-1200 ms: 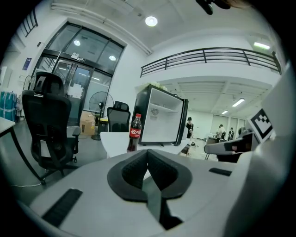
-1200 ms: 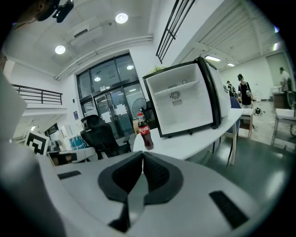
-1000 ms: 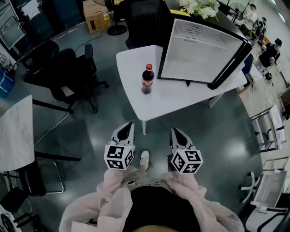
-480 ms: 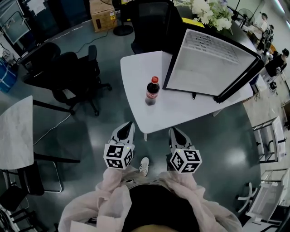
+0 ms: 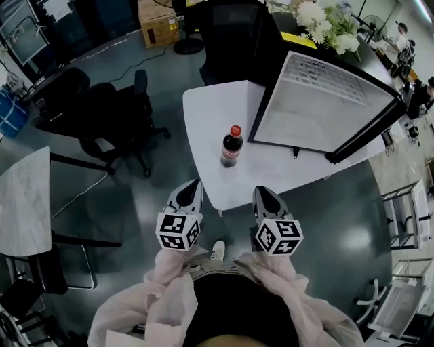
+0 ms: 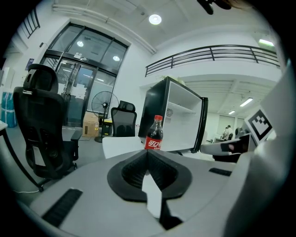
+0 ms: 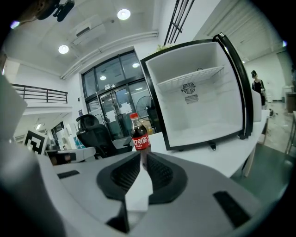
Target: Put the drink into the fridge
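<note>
A cola bottle [image 5: 231,146] with a red cap and red label stands upright on the white table [image 5: 203,115], left of the open mini fridge [image 5: 319,101]. The fridge's white inside is bare apart from a wire shelf. Both grippers hover short of the table's near edge and point at the bottle. My left gripper [image 5: 194,183] is shut and empty; the bottle [image 6: 154,136] shows just above its tips [image 6: 147,152]. My right gripper [image 5: 260,191] is all but shut. Its jaws have just been opening by a sliver, with nothing between them. Beyond its tips [image 7: 140,155] stand the bottle [image 7: 139,136] and the fridge [image 7: 199,102].
Black office chairs [image 5: 108,108] stand left of the table, and a marble-topped table [image 5: 24,196] is at the far left. A cardboard box [image 5: 159,20] sits at the back and white flowers [image 5: 325,17] behind the fridge. Metal racks [image 5: 400,196] line the right, where people sit.
The table, bottle and fridge have drawn nearer and lower in the head view as the person walks toward them. Both grippers keep their place ahead of the body.
</note>
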Available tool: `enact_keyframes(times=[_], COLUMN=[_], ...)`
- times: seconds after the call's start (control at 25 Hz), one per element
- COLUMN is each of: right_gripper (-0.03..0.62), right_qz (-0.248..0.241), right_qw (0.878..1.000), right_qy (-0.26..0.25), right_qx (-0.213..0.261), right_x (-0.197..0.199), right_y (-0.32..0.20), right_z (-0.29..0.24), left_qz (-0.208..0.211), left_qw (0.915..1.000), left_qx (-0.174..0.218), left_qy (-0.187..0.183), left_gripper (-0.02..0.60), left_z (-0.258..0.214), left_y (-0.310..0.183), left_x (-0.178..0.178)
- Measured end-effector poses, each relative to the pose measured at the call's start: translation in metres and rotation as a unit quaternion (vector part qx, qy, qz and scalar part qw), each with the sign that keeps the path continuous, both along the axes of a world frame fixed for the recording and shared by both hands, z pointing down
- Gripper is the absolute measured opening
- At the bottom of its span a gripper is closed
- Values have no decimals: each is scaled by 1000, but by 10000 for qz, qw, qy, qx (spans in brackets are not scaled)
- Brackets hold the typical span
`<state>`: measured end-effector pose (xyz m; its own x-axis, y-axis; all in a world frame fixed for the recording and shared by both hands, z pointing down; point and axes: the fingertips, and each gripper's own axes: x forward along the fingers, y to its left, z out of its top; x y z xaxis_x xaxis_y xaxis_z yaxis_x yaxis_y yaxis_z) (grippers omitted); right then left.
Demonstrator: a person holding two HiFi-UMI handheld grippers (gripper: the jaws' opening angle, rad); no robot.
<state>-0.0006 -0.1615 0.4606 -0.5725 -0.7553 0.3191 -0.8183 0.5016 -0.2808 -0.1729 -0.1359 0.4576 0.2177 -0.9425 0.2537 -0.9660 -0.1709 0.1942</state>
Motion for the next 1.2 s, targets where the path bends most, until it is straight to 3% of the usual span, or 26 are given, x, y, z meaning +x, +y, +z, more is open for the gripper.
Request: enact_keyframes(times=[0.12,0.28,0.64,1.2], right_gripper=[176,265,288,304], right_qz=[-119,-206,-494,-1426], right_qw=[9999,9998,9985,9893], right_qy=[5,25,249,321], right_qx=[-12,-19,-42,-46], right_x=[-6,-9,-10,-39], right_y=[1,11,18,-39], right_z=[0,0,7,12], left_qz=[49,98,-40,-709], left_qw=[10000,9999,9997,9969], left_qx=[-4,-29,-196,-293], left_qy=[-12,3,154,191], left_gripper=[11,11,11,11], left_z=[-1,-1,17,22], left_y=[0,6,14,-25], left_x=[1,3,7,-6])
